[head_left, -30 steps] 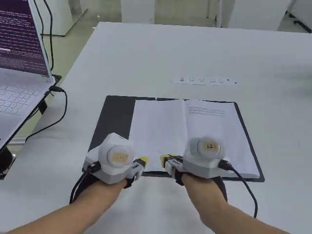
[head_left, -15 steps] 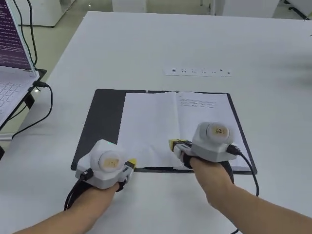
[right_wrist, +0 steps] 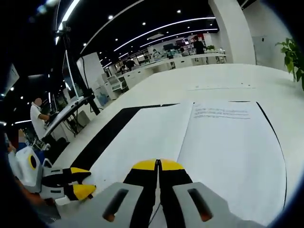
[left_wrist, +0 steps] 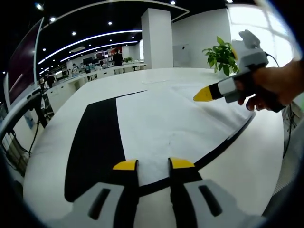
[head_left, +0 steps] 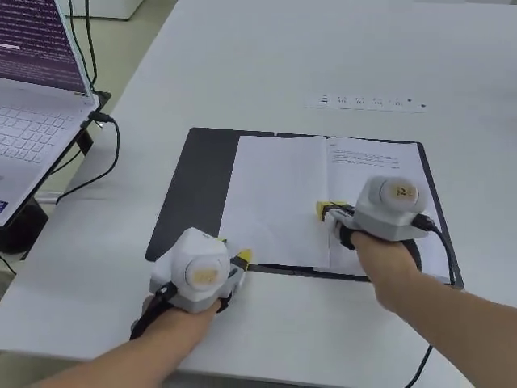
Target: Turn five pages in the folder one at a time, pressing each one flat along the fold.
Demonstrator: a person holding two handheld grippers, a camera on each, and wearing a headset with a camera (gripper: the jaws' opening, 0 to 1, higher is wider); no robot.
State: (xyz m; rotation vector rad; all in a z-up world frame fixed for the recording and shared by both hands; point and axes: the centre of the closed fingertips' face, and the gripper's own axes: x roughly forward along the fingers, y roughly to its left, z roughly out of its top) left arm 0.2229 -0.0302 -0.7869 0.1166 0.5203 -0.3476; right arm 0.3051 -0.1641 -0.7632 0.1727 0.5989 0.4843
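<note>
- Nearest me, the left tongs (left_wrist: 154, 164) sit at the near edge of the folder (head_left: 194, 194), by the bottom of the left-hand page (head_left: 279, 194). Their jaws stand apart with nothing between them.
- A little farther in, the right tongs (right_wrist: 158, 165) have their jaws pressed together and empty, with the tips right at the fold (head_left: 328, 162), in its nearer half. I cannot tell whether the tips bear on the paper or hang just above it.
- What matters for the next move is that the fold's long axis runs straight away from me, from the folder's near edge to its far edge. In the right gripper view it leads on from the tips toward that far edge.
- I judge that a pressing stroke would follow that line, and the right tongs are much the nearer. The left tongs lie well to the left of the fold.
- The right-hand page (head_left: 371, 158) lies flat just right of the fold, partly under the right hand, with printed lines at its far end. I take it the next page would come from this side.
- The folder lies open and flat in the middle of the surface (head_left: 266, 65), its black cover bare on the left.
- Farthest off to the left, the laptop (head_left: 32, 129) stands well apart from the work.
</note>
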